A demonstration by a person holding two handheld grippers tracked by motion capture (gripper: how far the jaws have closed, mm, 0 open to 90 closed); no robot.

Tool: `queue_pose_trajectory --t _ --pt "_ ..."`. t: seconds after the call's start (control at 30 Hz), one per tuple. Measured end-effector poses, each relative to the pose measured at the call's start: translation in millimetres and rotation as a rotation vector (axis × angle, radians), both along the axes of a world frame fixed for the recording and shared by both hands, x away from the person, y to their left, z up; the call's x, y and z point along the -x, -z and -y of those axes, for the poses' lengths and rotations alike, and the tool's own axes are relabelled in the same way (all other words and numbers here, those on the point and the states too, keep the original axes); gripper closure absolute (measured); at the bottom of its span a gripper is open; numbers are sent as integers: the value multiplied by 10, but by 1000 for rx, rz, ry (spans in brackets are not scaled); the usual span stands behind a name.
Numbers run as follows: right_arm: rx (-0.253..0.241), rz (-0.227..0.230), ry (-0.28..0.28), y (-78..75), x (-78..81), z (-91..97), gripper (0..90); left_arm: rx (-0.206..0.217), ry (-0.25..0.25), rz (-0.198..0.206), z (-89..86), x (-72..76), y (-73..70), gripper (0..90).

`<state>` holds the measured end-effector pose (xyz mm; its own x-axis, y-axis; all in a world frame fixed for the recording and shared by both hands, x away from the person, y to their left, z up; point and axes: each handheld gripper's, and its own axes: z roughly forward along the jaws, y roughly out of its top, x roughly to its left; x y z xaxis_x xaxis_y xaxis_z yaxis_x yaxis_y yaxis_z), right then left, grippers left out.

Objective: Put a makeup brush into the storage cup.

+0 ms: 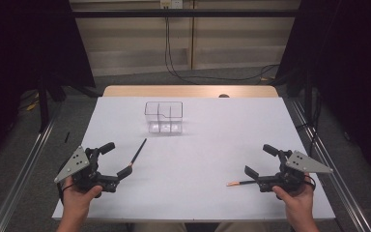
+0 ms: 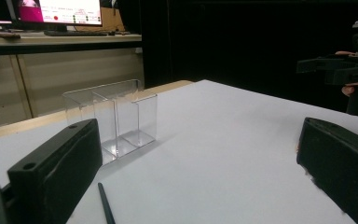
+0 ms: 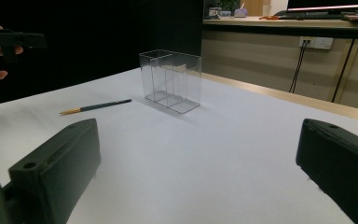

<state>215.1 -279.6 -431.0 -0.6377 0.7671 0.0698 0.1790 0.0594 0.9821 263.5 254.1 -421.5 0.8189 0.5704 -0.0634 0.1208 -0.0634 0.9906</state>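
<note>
**A:** Your left gripper [image 1: 117, 161] sits low at the near left of the white desk [image 1: 207, 159], jaws spread wide with nothing between them. A dark pencil [image 1: 138, 152] lies right at the tip of its inner jaw, slanting away toward the clear box.

**B:** And your right gripper [image 1: 260, 162] is at the near right, jaws just as wide and empty. A second pencil [image 1: 240, 182] lies just beside its lower jaw, orange tip pointing left.

**A:** The clear divided box [image 1: 164, 117] stands upright toward the far middle of the desk, well apart from both your hands. I can't tell whether either jaw touches its pencil.
</note>
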Motion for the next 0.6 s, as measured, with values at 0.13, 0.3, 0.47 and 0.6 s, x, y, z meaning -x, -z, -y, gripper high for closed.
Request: queue_pose_trajectory --t 0.13,0.3,0.47,0.6 --pt "-1 1 -2 -4 -2 -7 0 -1 2 -2 0 -5 7 0" --pt "0 1 -1 -5 -10 -12 0 -6 2 -6 3 -13 20 0" --pt "-1 1 2 1 -18 -1 0 0 -6 -5 -2 -20 19 0" --pt "-1 -3 2 4 -21 0 0 -2 -15 -4 2 -46 18 0"
